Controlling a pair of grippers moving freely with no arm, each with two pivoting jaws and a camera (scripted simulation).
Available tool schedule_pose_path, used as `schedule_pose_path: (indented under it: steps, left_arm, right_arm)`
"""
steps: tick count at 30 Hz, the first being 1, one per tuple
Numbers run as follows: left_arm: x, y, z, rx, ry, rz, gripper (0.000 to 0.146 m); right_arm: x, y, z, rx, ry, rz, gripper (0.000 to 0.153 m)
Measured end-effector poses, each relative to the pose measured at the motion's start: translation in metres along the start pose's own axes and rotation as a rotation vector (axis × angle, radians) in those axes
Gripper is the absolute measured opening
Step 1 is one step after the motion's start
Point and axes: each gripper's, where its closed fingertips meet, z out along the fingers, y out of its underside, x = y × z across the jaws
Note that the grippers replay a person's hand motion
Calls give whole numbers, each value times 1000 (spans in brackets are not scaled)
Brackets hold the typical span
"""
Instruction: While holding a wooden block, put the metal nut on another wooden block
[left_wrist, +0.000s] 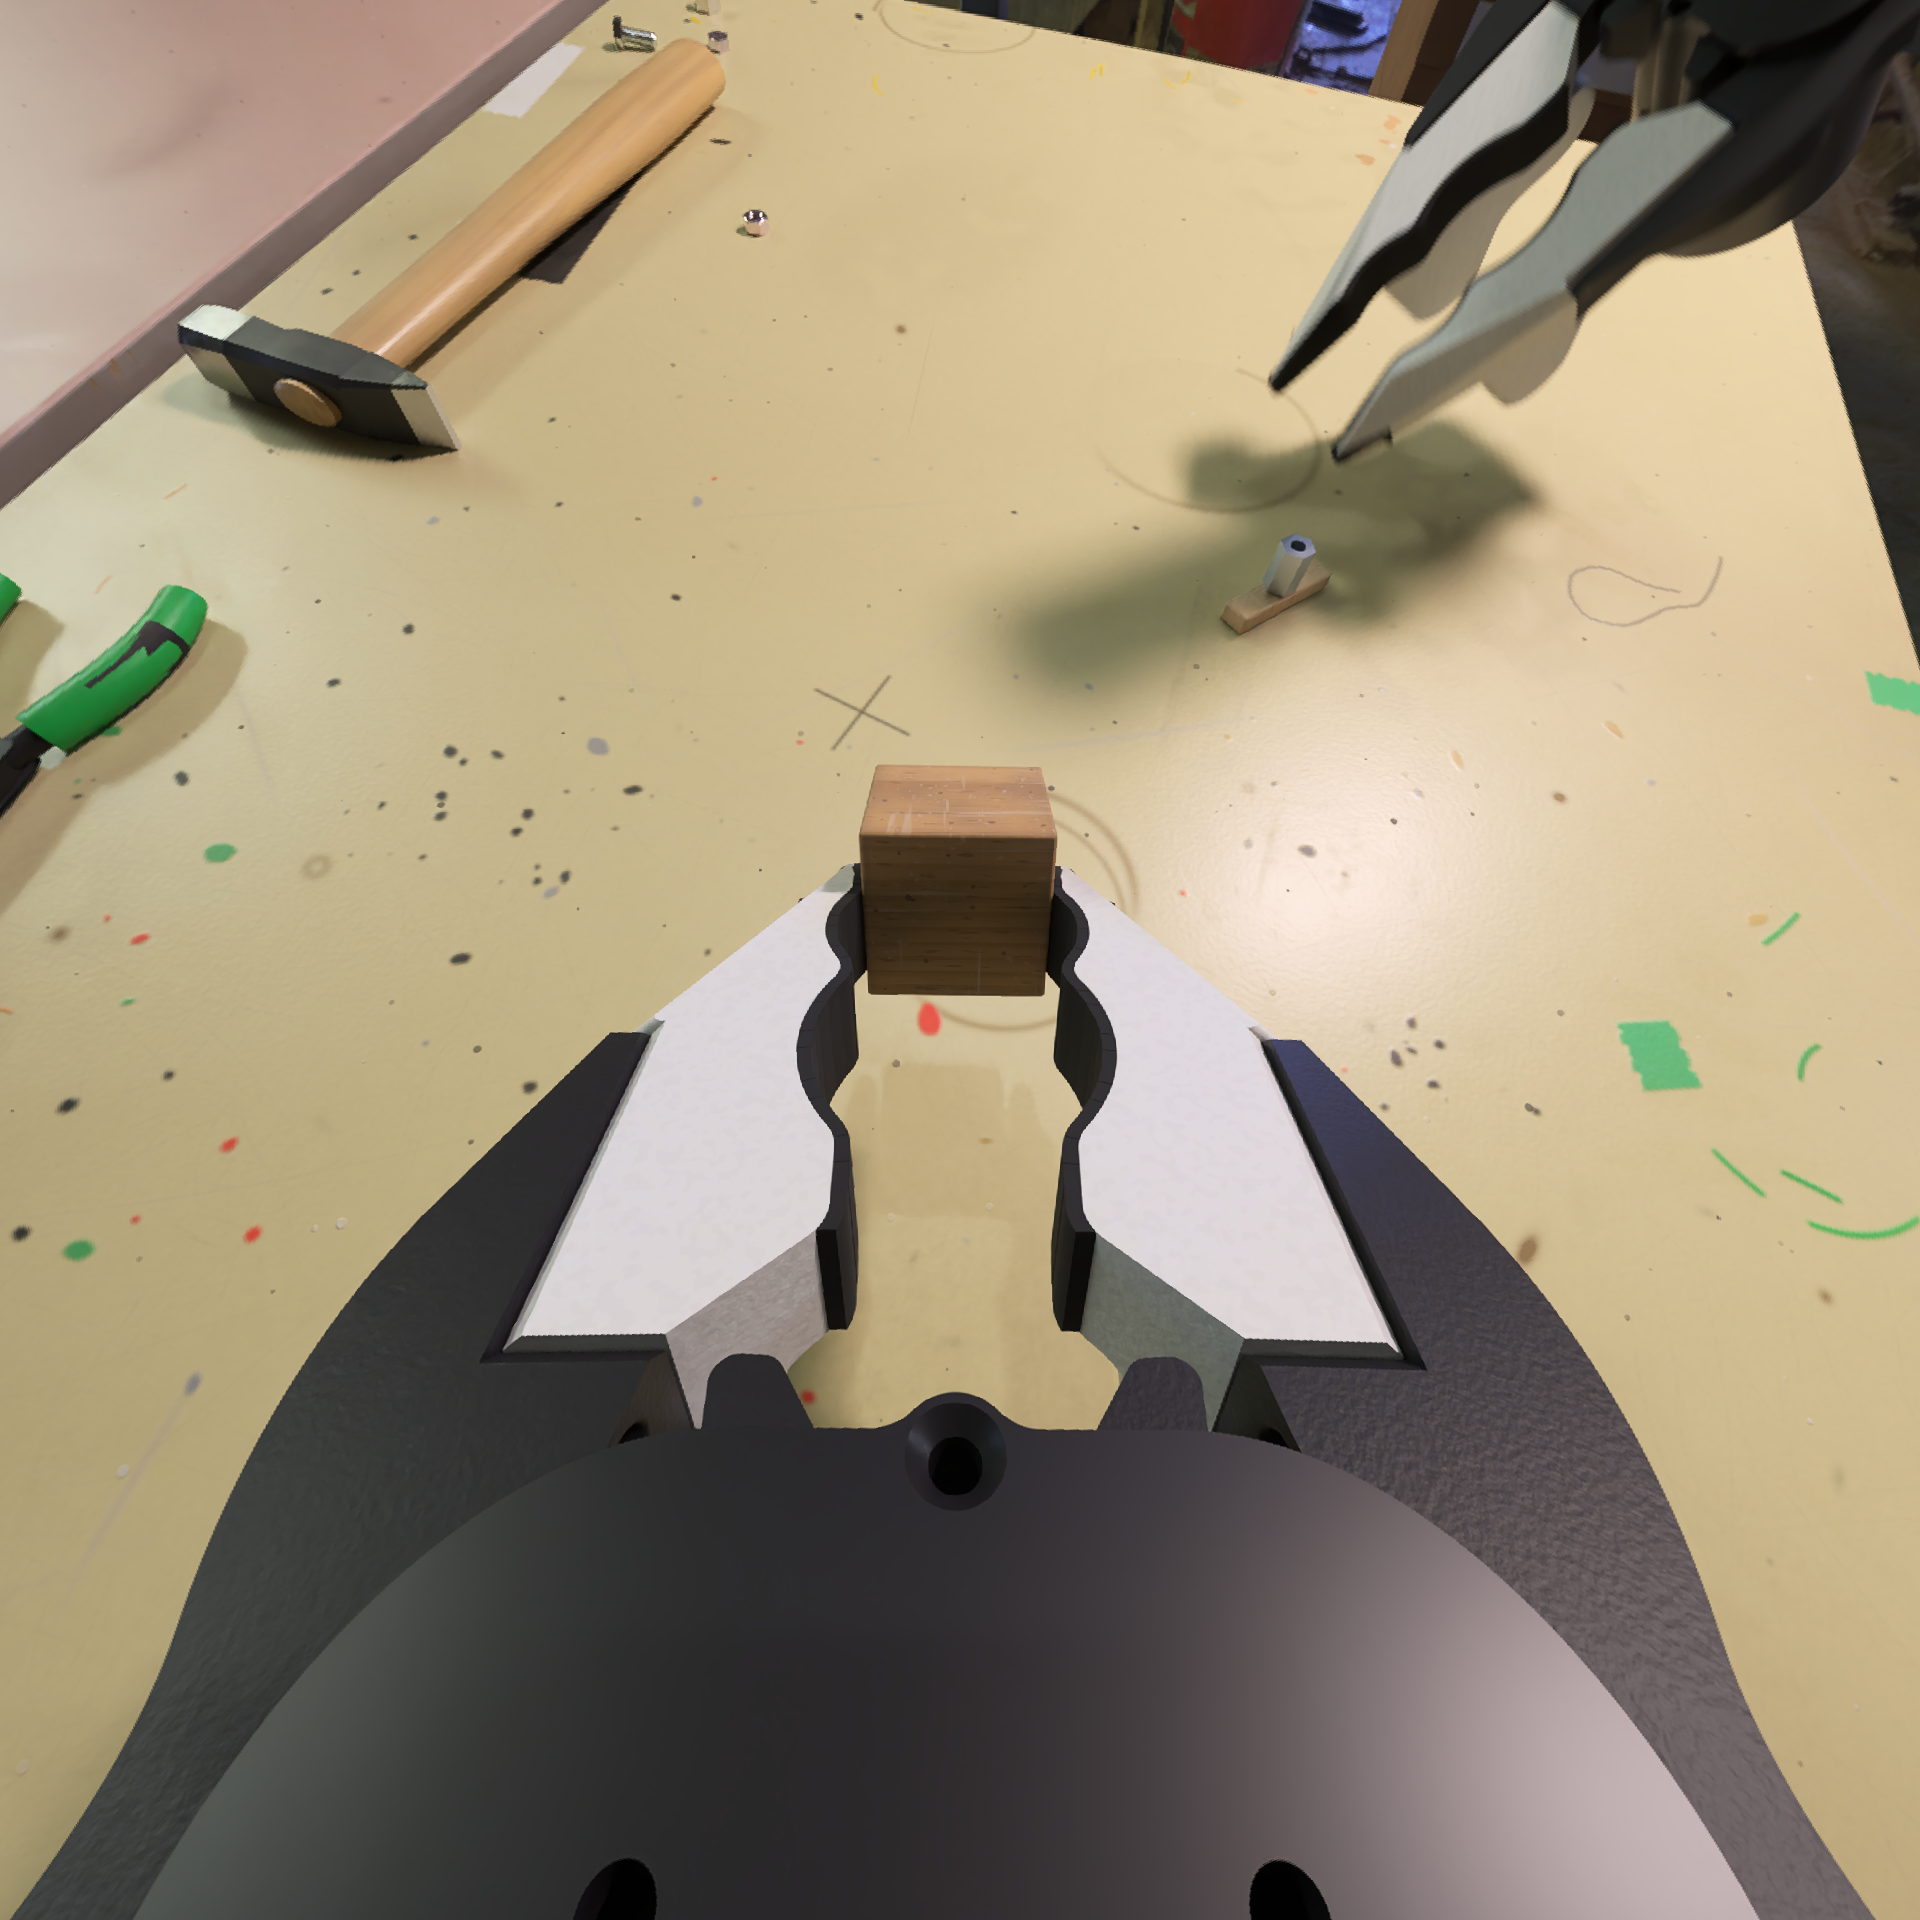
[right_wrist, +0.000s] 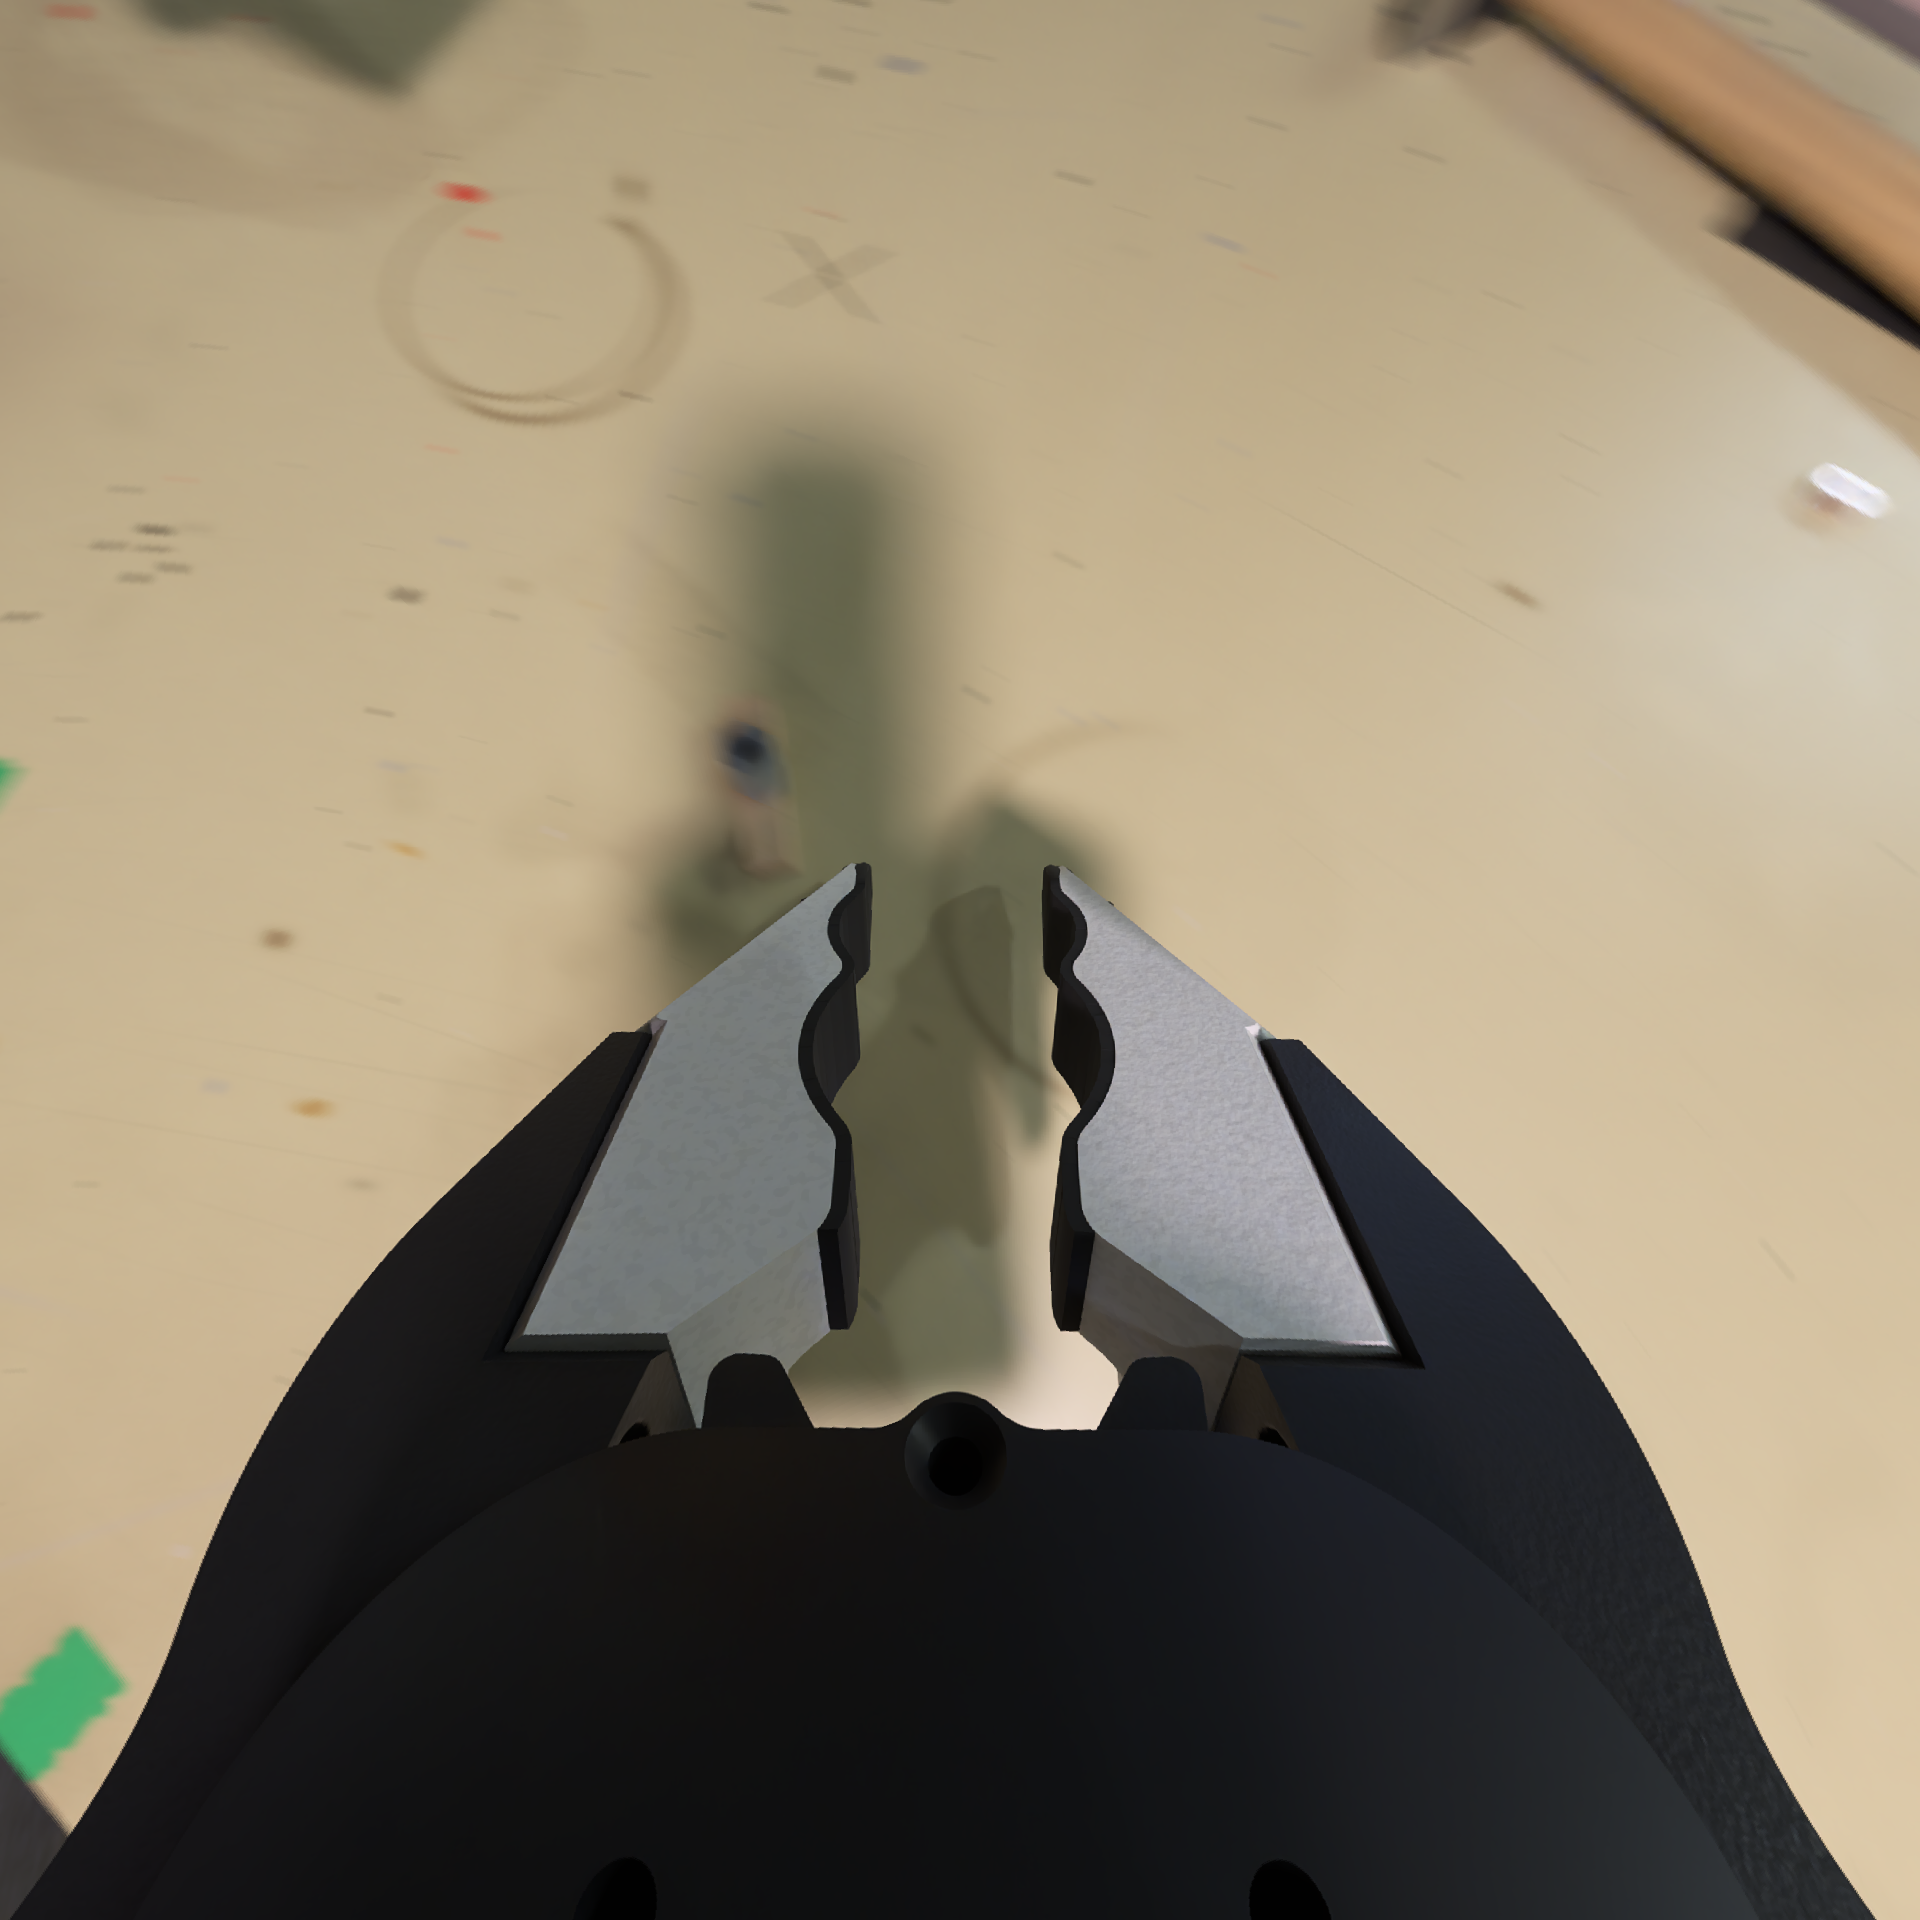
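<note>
My left gripper (left_wrist: 956, 894) is shut on a brown wooden cube (left_wrist: 956, 883) and holds it above the tan workbench. Farther off to the right, a tall grey metal nut (left_wrist: 1288, 566) stands upright on a small flat wooden block (left_wrist: 1273, 605). My right gripper (left_wrist: 1314, 416) hovers open and empty above and just behind them. In the blurred right wrist view the right gripper (right_wrist: 956, 883) is open over its own shadow, and the nut (right_wrist: 746, 753) on the flat block (right_wrist: 758, 836) lies ahead and slightly left of the fingertips.
A hammer (left_wrist: 312, 384) with a wooden handle (left_wrist: 530, 208) lies at the far left, its handle also at the top right of the right wrist view (right_wrist: 1745, 135). Green-handled pliers (left_wrist: 104, 675) lie at the left edge. Small loose nuts (left_wrist: 755, 220) and a bolt (left_wrist: 634, 36) lie far back.
</note>
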Motion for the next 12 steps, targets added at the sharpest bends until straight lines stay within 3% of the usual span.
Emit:
schedule_pose_path:
  steps: [4, 12]
  left_arm:
    - [2, 1, 1, -6, 11, -2, 33]
    - [2, 5, 6, -23, 12, 1, 33]
  right_arm:
    - [62, 50, -34, -63, 216, 99, 34]
    - [70, 71, -32, -67, 192, 133, 40]
